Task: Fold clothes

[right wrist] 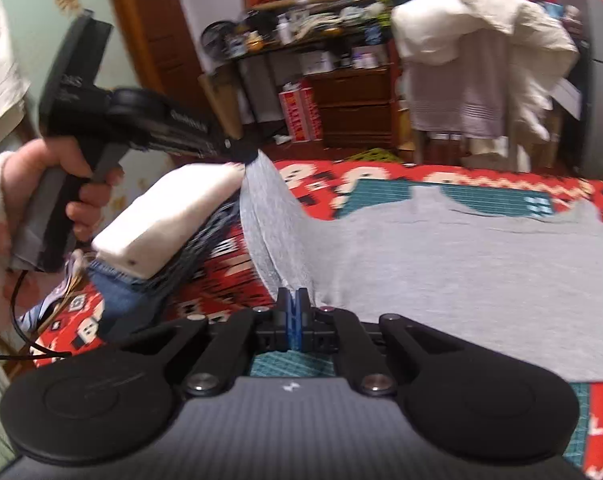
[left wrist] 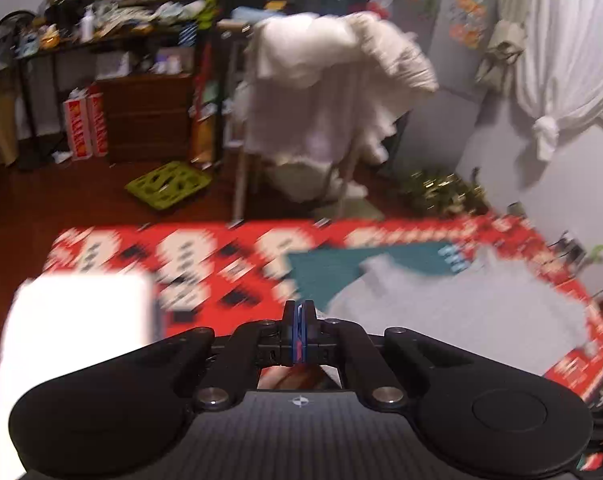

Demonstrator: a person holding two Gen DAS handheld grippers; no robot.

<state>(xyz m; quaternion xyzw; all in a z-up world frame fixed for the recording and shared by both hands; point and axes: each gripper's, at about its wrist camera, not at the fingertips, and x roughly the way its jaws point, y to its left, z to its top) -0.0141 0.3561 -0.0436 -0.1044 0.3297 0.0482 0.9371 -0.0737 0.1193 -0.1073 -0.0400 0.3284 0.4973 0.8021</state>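
Two grippers grasp one grey T-shirt [right wrist: 441, 264], plain, heathered and motion-blurred, spread on the red patterned blanket [right wrist: 229, 264]. My right gripper [right wrist: 295, 300] is clenched on its near hem at 6 o'clock. My left gripper [right wrist: 247, 156], at 10 o'clock in the right wrist view, lifts a pinched, pleated corner.

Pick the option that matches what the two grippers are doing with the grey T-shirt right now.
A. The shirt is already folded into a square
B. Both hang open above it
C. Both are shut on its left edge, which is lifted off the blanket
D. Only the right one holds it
C: in the right wrist view the right gripper and the left gripper each pinch the grey T-shirt, its edge raised between them above the red patterned blanket.
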